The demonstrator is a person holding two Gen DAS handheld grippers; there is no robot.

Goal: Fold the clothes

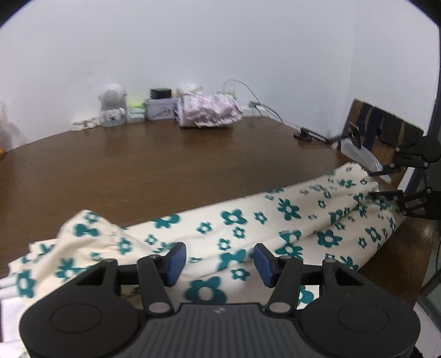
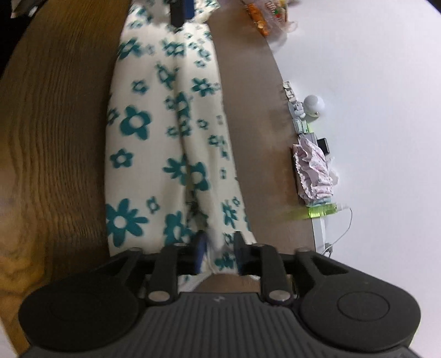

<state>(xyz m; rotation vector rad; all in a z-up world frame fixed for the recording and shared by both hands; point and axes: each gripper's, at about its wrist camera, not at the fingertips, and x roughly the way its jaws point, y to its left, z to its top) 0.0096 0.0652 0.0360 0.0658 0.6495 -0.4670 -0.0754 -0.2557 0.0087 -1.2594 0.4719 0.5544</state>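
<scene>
cream garment with teal flowers (image 1: 248, 228) spread in a long, creased band across a brown wooden table (image 1: 165, 165), reaching from the near left to the far right edge.

from the left wrist view: left gripper (image 1: 219, 261) low over the near part of the cloth, blue pads (image 1: 176, 261) set well apart, jaws released, nothing pinched between them. far right, second gripper's black linkage (image 1: 408, 176) at the other end of the garment. along the white wall (image 1: 220, 41): a small white round fan (image 1: 111, 102), a grey box (image 1: 160, 108), a crumpled pink-patterned cloth bundle (image 1: 209, 111), a cable (image 1: 261, 102). dark-slatted chair back (image 1: 386, 129) past the table's right corner.

from the right wrist view, rolled sideways so the wall lies on the right: right gripper (image 2: 217, 253) at the garment's near end (image 2: 165, 137), jaws narrow, a fold of cloth lying between the pads; blurred, so cannot tell whether the pads actually press it. only here: orange snack packets (image 2: 264, 16) at the table's far edge, a green strip (image 2: 322, 210) beneath the pink bundle, and the tip of the left gripper at the cloth's far end.
</scene>
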